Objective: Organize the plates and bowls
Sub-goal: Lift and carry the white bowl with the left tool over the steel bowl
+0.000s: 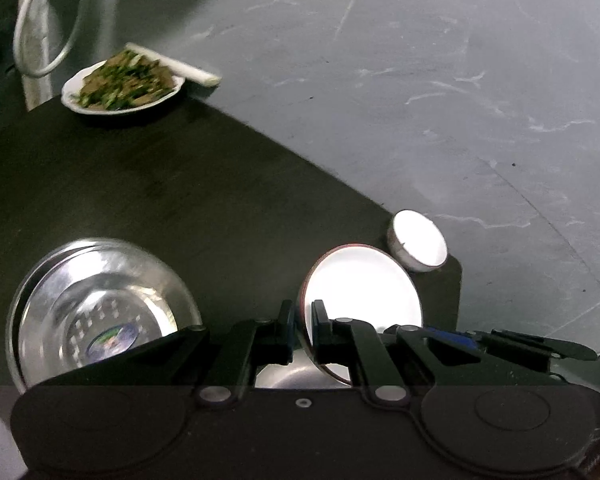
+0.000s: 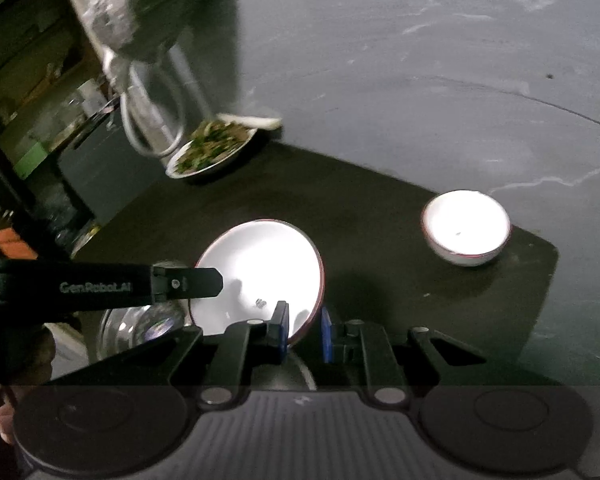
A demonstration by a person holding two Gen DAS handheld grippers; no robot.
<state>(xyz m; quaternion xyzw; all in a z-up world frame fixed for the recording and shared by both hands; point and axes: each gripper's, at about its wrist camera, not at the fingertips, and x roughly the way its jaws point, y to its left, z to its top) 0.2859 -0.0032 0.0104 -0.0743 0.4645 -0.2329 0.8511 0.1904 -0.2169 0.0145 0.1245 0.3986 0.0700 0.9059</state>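
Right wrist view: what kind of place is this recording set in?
Probably a home or small eatery's dining spot, though dim. A dark table stands on a grey floor, carrying a plate of cooked greens, an empty white bowl and a steel basin.

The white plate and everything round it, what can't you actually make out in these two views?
- White plate: near rim, hidden by the left hand-held gripper in the left wrist view.
- Steel bowl: mostly covered by the gripper bodies in the right wrist view.
- Plate of greens: blurred, ingredients unclear.
- Small white bowl: overexposed inside.
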